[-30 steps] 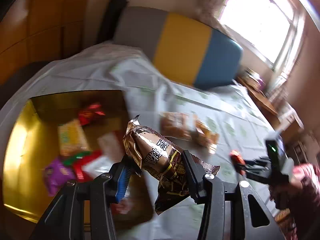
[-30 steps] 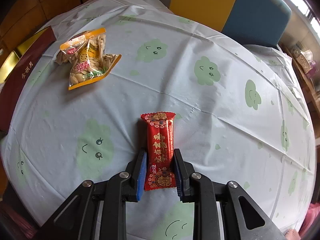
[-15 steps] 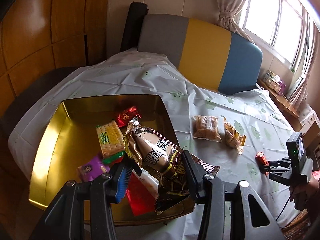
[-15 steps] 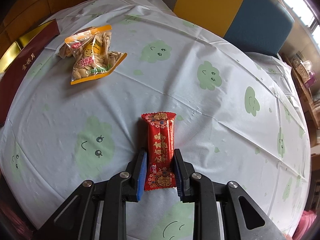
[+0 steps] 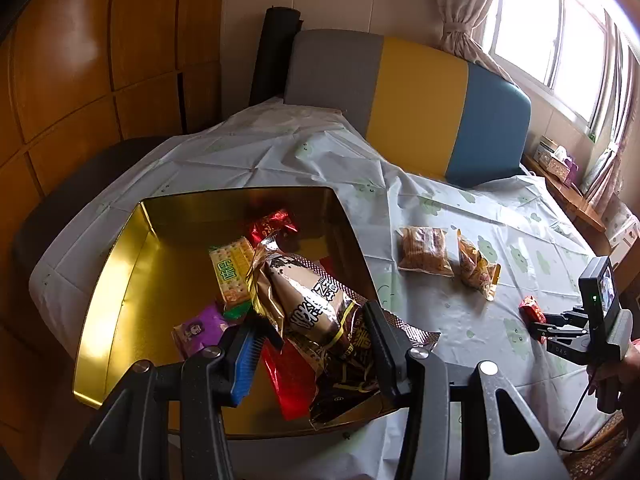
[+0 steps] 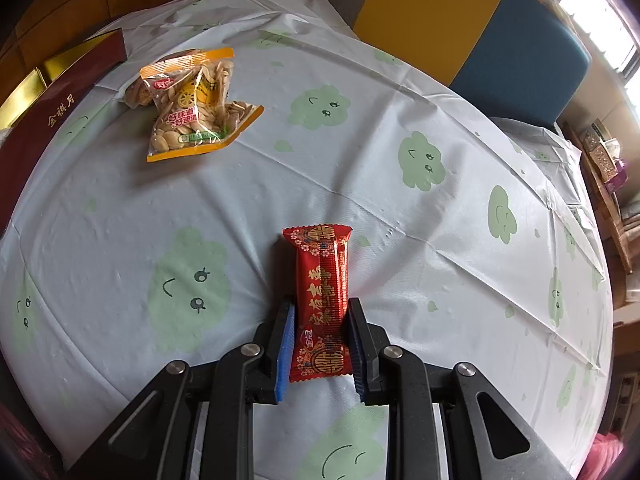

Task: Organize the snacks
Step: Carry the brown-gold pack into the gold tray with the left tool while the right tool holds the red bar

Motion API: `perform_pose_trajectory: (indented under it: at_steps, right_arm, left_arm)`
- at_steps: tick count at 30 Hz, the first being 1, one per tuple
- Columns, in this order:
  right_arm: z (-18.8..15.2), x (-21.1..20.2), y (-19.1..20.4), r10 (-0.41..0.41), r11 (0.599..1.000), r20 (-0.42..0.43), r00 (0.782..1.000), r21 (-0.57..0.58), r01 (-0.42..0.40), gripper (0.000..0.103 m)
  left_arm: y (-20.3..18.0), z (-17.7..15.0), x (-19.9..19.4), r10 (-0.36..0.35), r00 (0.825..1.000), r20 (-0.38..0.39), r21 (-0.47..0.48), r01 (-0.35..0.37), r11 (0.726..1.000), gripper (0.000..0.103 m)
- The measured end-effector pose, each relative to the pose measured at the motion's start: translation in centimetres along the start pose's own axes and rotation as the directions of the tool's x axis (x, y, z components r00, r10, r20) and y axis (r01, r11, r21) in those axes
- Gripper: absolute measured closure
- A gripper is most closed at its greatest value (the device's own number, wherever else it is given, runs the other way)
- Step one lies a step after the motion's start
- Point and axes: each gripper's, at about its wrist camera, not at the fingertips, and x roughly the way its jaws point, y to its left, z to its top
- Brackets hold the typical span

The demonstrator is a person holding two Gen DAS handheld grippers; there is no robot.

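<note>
I've got both tongs loaded. Left gripper is clamped on the brown bag, which hangs over the gold box at lower centre of the left view. Right gripper is pinched shut on the red bar, low over the tablecloth.

Risks as I see them:
- Bag is gripped by puffy foil, could slip or burst.
- Its tail overhangs the box's near right rim; a release here could tip it out.
- Bar held near one end, may swing free.
- Peanut packs, upper left, not yet boxed.
</note>
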Motion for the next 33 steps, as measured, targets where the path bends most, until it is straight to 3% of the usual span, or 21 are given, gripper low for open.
perform_pose_trajectory:
  at_steps: [16, 24, 29, 33]
  right_arm:
    - [-0.2, -0.2, 0.5, -0.027, 0.999, 0.016, 0.999, -0.036, 0.028, 0.077]
    - [-0.2, -0.1, 0.7, -0.035, 0.998, 0.017, 0.999, -0.047, 0.035, 0.077]
    - [-0.2, -0.1, 0.7, -0.038, 0.998, 0.016, 0.999, -0.053, 0.039, 0.077]
    - [-0.3, -0.1, 0.7, -0.039, 0.998, 0.017, 0.999, -0.053, 0.04, 0.077]
  left_arm:
    - [1.9, -0.6, 0.2, 0.022, 0.999, -0.029, -0.044, -0.023, 0.999, 0.054]
    - [5.6, 0.3, 1.4, -0.083, 0.994, -0.066, -0.204, 0.068, 0.977, 0.054]
    - [5.3, 2.5, 3.1, -0.105, 0.993, -0.063, -0.164, 0.093, 0.982, 0.054]
    - [4.8, 4.0, 6.4, -0.095, 0.989, -0.111, -0.121, 0.081, 0.989, 0.054]
